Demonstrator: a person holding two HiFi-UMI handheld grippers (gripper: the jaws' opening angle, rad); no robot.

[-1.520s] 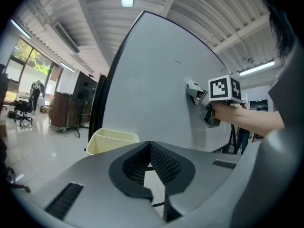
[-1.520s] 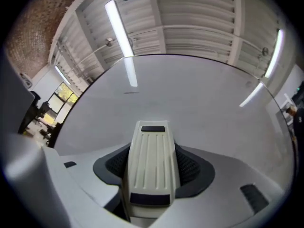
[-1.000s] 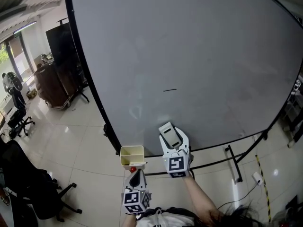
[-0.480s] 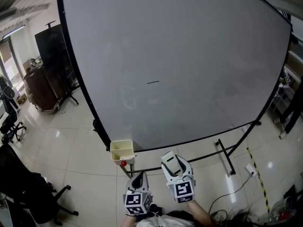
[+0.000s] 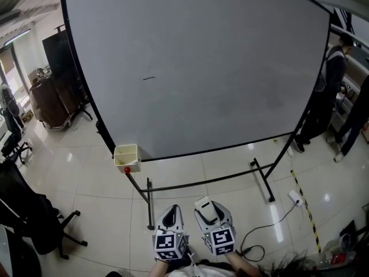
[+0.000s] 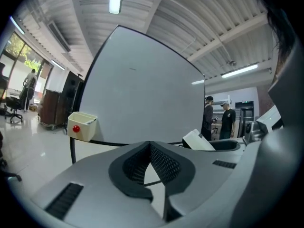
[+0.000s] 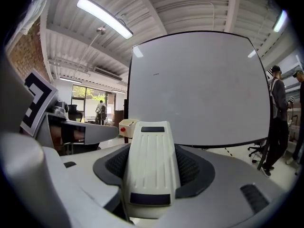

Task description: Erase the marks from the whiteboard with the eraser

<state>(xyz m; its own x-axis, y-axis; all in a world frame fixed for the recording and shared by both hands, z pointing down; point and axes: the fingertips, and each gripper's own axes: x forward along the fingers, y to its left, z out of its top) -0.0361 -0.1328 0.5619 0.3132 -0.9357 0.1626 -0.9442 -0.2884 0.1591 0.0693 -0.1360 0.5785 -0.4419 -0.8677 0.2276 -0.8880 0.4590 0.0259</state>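
Observation:
The big grey-white whiteboard (image 5: 207, 68) stands on a black frame, well ahead of both grippers. One short dark mark (image 5: 149, 78) sits on its upper left; it also shows as a mark (image 7: 156, 73) in the right gripper view. My right gripper (image 5: 206, 208) is low in the head view, shut on the white eraser (image 7: 151, 160), which points at the board from a distance. Beside it on the left, my left gripper (image 5: 171, 215) is shut with nothing between its jaws (image 6: 150, 147).
A cream box with a red button (image 5: 127, 157) hangs at the board's lower left corner. The stand's legs (image 5: 262, 180) spread over the tiled floor. A cable and power strip (image 5: 295, 197) lie at the right. People (image 5: 327, 85) stand at the right, office chairs (image 5: 29, 212) at the left.
I have backed away from the board, so it looks smaller and farther. The right gripper with the eraser came down from the board's lower edge to beside the left gripper.

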